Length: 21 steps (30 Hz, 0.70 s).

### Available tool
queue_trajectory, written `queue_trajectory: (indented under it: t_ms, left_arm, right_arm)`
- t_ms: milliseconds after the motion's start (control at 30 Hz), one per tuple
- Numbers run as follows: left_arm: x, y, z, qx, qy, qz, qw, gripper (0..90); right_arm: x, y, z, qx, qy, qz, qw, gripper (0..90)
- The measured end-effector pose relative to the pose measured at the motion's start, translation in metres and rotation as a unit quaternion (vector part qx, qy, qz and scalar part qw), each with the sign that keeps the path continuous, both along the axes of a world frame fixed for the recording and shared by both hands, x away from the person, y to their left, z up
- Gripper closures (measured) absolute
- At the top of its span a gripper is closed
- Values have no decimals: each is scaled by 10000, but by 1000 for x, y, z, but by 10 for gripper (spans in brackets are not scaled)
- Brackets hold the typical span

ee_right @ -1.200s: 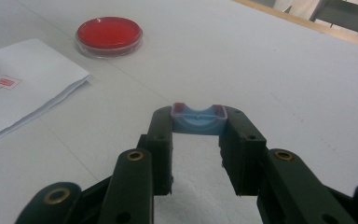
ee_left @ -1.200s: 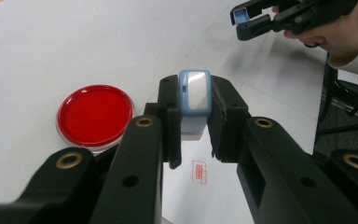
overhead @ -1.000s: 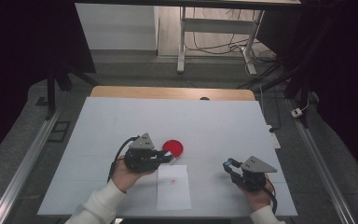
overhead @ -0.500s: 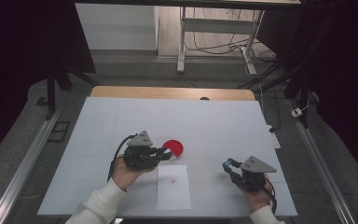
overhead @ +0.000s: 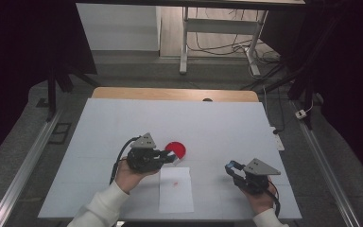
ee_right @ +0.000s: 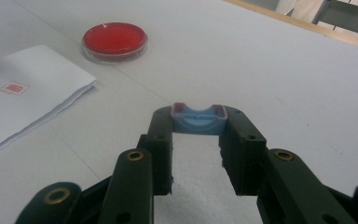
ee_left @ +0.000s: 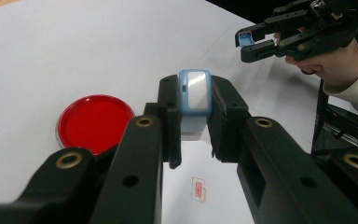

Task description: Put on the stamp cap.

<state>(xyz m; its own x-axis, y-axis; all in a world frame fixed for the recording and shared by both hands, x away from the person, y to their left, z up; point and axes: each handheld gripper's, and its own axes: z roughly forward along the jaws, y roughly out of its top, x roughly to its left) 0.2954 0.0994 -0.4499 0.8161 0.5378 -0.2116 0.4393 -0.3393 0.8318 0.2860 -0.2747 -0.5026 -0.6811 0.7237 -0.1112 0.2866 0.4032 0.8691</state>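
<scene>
Left gripper [ee_left: 192, 140]: closed on the blue stamp [ee_left: 194, 91], held above the paper [overhead: 176, 189] for stamping.
Right gripper [ee_right: 198, 140]: closed on the stamp cap [ee_right: 198, 119], kept aside.
Ink pad [overhead: 175, 149]: at twelve o'clock from the paper.

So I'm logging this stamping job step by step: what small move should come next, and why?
Probably bring the cap in the right gripper across and fit it back over the stamp clamped in the left gripper. The paper already bears a red imprint, the stamp sits lifted off the sheet, and the cap is held apart from it.
</scene>
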Motion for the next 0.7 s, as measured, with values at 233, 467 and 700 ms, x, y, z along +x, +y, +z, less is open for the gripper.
queue_trajectory:
  t_ms: [233, 467, 700]
  left_arm:
    - [-1, 0, 0, 8, -12, 2, 10000, 751]
    - [-1, -2, 0, 19, 0, -12, 10000, 752]
    - [-1, -4, -1, 34, -7, -27, 10000, 751]
  right_arm:
    - [0, 3, 0, 22, 15, 40, 10000, 655]
    - [-1, 8, 0, 70, 12, 132, 9999, 655]
    - [-2, 15, 0, 124, 20, 238, 9996, 655]
